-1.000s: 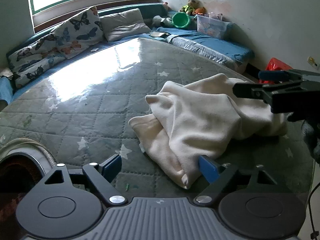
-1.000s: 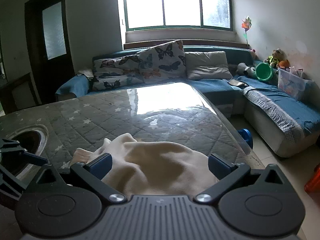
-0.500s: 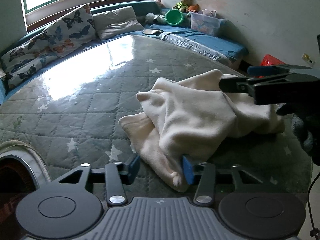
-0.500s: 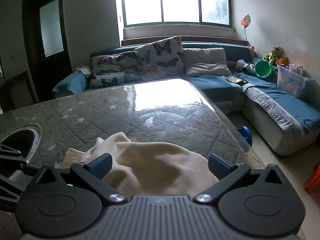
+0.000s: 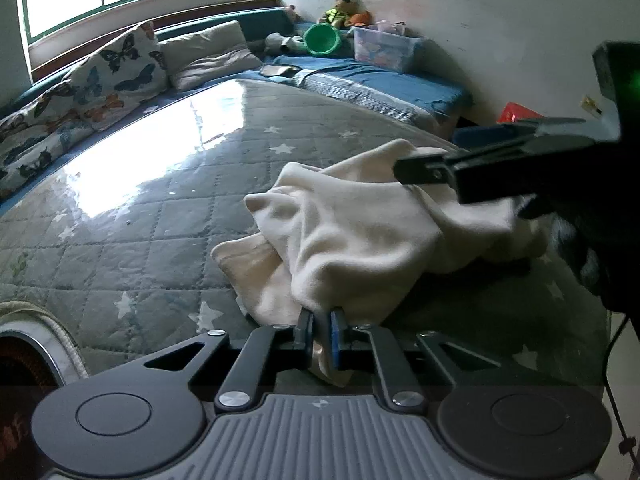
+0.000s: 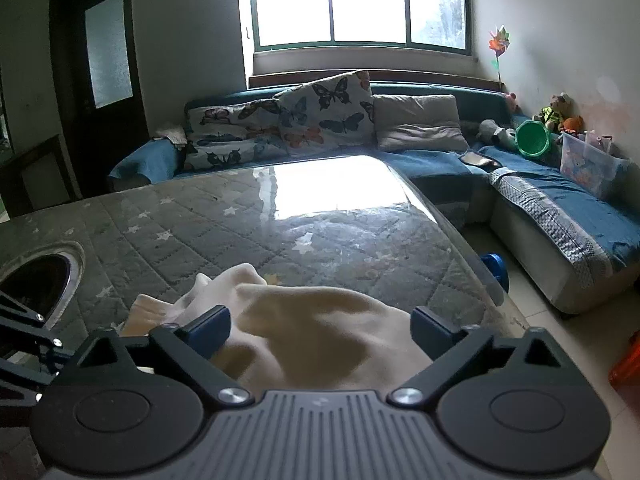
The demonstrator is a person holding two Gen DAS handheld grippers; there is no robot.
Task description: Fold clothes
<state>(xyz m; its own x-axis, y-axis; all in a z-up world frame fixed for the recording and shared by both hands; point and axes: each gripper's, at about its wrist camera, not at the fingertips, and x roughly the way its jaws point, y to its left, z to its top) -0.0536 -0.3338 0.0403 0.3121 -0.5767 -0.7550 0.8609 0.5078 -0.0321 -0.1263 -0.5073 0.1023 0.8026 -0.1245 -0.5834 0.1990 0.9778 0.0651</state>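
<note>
On near edge of quilted table (image 5: 120, 240): crumpled cream garment (image 5: 360, 232), long axis running left-right. Left gripper (image 5: 319, 334) pinches its near corner; right gripper (image 6: 320, 326), wide, is closing over the cloth.

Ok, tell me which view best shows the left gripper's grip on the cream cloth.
The left wrist view: the left gripper is shut on a corner of the cream cloth. The right wrist view shows only its dark linkage at the picture's left edge, not the pinch.
</note>
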